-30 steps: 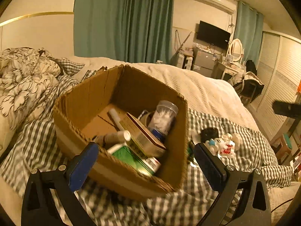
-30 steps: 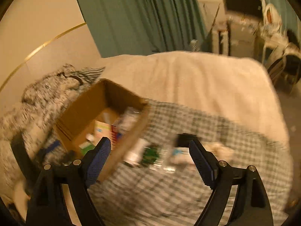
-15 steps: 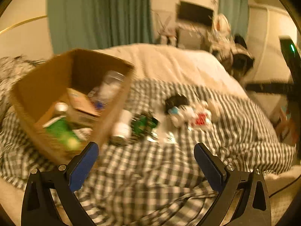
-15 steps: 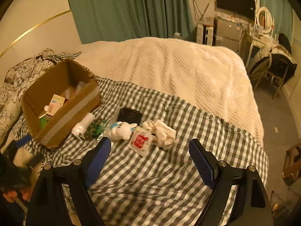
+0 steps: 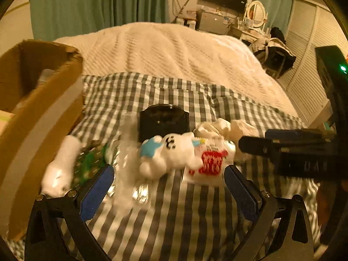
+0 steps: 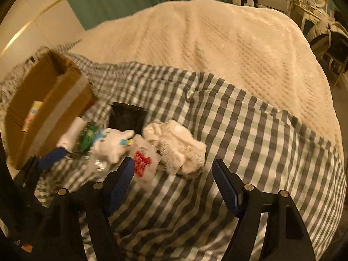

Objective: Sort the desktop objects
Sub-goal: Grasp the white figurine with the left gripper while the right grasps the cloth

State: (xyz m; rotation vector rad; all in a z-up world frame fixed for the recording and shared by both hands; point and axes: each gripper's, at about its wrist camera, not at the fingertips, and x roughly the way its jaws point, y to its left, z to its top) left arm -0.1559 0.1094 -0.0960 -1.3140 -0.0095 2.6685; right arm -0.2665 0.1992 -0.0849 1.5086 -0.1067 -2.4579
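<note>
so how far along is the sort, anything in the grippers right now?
Partly done: the cardboard box already holds several items. Nothing in hand; the left gripper and right gripper are both open and empty. Left on the checked blanket: plush toy, black jar, red-print packet, white bottle, crumpled white cloth.

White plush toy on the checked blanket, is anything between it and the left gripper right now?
Nothing visible blocks it. The open left gripper faces the white plush toy directly, with only checked blanket between. A clear plastic wrapper lies against the toy's left side and might get caught.
</note>
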